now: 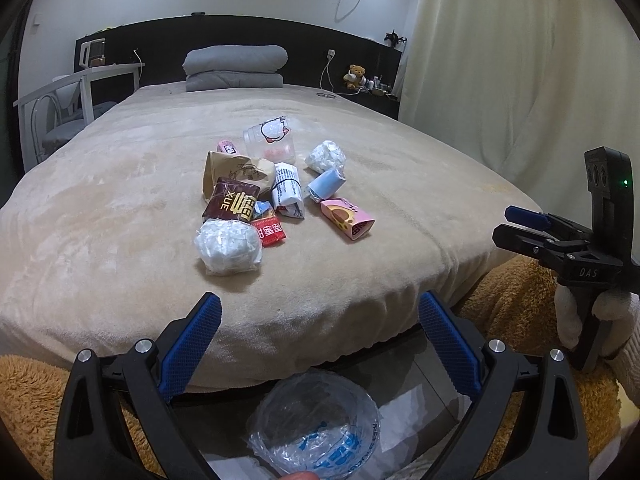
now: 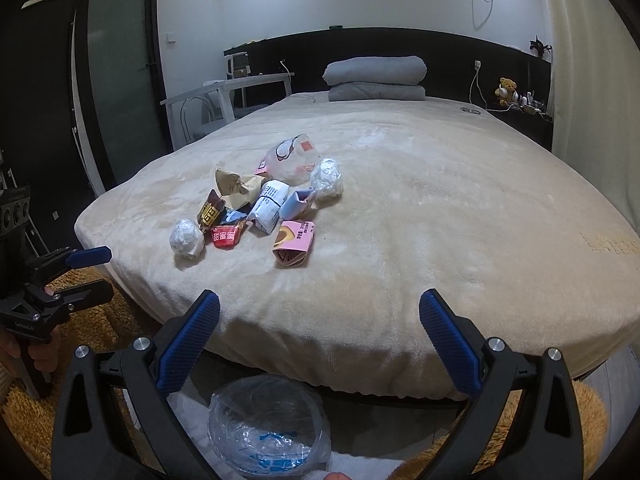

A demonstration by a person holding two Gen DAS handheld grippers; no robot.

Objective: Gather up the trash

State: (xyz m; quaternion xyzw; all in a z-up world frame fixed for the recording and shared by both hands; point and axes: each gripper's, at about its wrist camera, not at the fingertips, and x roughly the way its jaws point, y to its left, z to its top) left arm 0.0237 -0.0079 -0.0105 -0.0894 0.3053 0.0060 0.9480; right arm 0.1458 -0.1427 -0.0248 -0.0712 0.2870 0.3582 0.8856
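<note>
Trash (image 1: pixel 260 196) sits in a pile on the bed (image 1: pixel 400 184), ahead of both hand-held grippers. Left hand-held gripper (image 1: pixel 320 316) and right hand-held gripper (image 2: pixel 320 316) are wide and empty. Nothing is picked yet. Next, reach forward, pinch one piece, drop it in the bag-lined bin (image 1: pixel 316 424) below.

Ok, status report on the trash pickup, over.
Left gripper open, right gripper open, both empty. Trash pile untouched on bed. Lined bin below. Path clear.
</note>
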